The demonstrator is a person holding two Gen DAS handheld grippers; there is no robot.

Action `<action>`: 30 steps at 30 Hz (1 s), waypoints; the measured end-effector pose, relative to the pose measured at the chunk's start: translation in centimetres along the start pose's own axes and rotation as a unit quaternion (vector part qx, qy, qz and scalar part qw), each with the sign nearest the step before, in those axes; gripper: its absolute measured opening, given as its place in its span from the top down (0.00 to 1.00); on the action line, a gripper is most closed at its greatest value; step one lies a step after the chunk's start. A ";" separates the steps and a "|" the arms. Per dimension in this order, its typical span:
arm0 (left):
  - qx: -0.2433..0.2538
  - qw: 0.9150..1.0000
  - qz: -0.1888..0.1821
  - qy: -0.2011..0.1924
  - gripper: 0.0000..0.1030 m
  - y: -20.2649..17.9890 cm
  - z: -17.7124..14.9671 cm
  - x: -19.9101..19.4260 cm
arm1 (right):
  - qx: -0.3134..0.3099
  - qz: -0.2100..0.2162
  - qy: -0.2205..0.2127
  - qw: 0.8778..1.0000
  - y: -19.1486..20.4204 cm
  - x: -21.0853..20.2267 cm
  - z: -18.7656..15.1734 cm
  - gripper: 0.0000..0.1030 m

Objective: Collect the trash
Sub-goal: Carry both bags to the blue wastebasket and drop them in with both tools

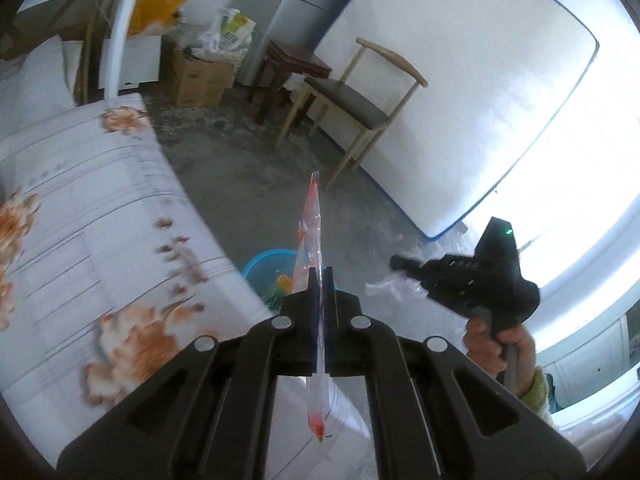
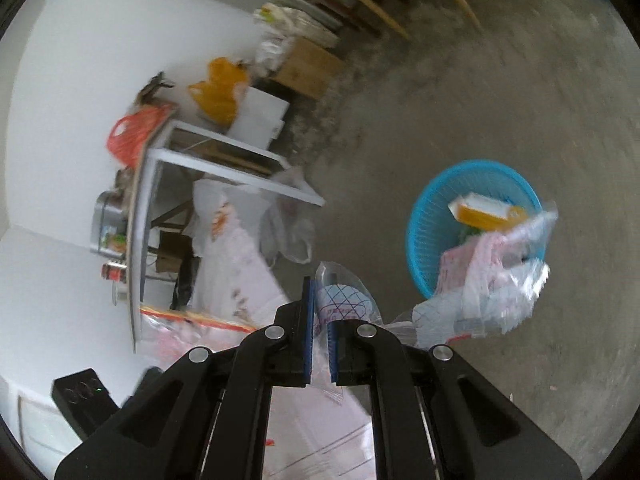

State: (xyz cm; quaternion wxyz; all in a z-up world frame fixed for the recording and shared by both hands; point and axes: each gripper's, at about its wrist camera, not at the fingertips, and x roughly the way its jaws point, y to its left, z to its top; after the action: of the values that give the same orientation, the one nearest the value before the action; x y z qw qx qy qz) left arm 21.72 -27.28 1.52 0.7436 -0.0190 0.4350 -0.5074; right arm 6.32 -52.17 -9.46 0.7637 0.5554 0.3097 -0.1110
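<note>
My left gripper (image 1: 322,276) is shut on a thin clear wrapper (image 1: 310,216) with red and orange print, seen edge-on and sticking out past the fingertips. Beyond it a blue basket (image 1: 260,270) stands on the floor beside the table edge. My right gripper (image 2: 320,306) is shut on a crumpled clear plastic bag (image 2: 480,292) with blue and pink print, which hangs to the right in front of the blue basket (image 2: 424,208). An orange and white carton (image 2: 480,208) lies inside the basket. In the left wrist view the right gripper (image 1: 396,263) is held by a hand (image 1: 500,344).
A table with a floral cloth (image 1: 100,220) fills the left. A wooden chair (image 1: 352,100), a dark stool (image 1: 296,60) and a cardboard box (image 1: 200,76) stand along the far wall. A white-framed table (image 2: 224,152) bears bags. Bare concrete floor (image 2: 480,80) surrounds the basket.
</note>
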 end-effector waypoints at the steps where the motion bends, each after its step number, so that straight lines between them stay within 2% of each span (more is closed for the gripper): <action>1: 0.003 1.000 0.001 0.003 1.00 -0.1 0.2 0.5 | 0.011 -0.002 0.005 1.000 -1.0 0.6 0.1 0.94; 7: 0.015 1.000 0.002 0.025 1.00 -1.0 1.0 3.8 | 0.093 -0.013 0.049 0.994 -8.3 5.8 0.4 0.94; 9: 0.017 0.999 0.004 0.031 1.00 -1.2 1.1 4.6 | 0.113 -0.033 0.061 0.991 -10.8 8.1 0.4 0.94; 14: 0.020 0.999 0.007 0.045 1.00 -1.3 1.3 6.6 | 0.158 -0.077 0.091 0.980 -16.6 13.3 0.8 0.86; 18: 0.025 0.998 0.007 0.060 1.00 -1.7 1.3 8.3 | 0.167 -0.120 0.096 0.974 -19.2 15.1 1.1 0.77; 20: 0.028 0.997 0.005 0.068 1.00 -2.1 1.4 9.4 | 0.165 -0.139 0.087 0.973 -19.9 14.9 1.2 0.72; 23: 0.035 0.996 0.003 0.082 1.00 -2.8 1.5 11.2 | 0.164 -0.140 0.060 0.975 -20.1 13.2 1.5 0.68; 30: 0.114 0.987 0.015 0.112 1.00 -7.1 1.5 18.3 | 0.154 -0.143 -0.015 0.977 -20.0 5.9 1.5 0.64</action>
State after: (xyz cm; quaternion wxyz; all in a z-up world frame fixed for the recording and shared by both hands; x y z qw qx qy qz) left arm 19.44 -45.52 -5.68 0.6949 0.1296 0.4549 -0.5416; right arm 1.19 -59.73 -28.29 0.6496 0.6144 0.3542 -0.2739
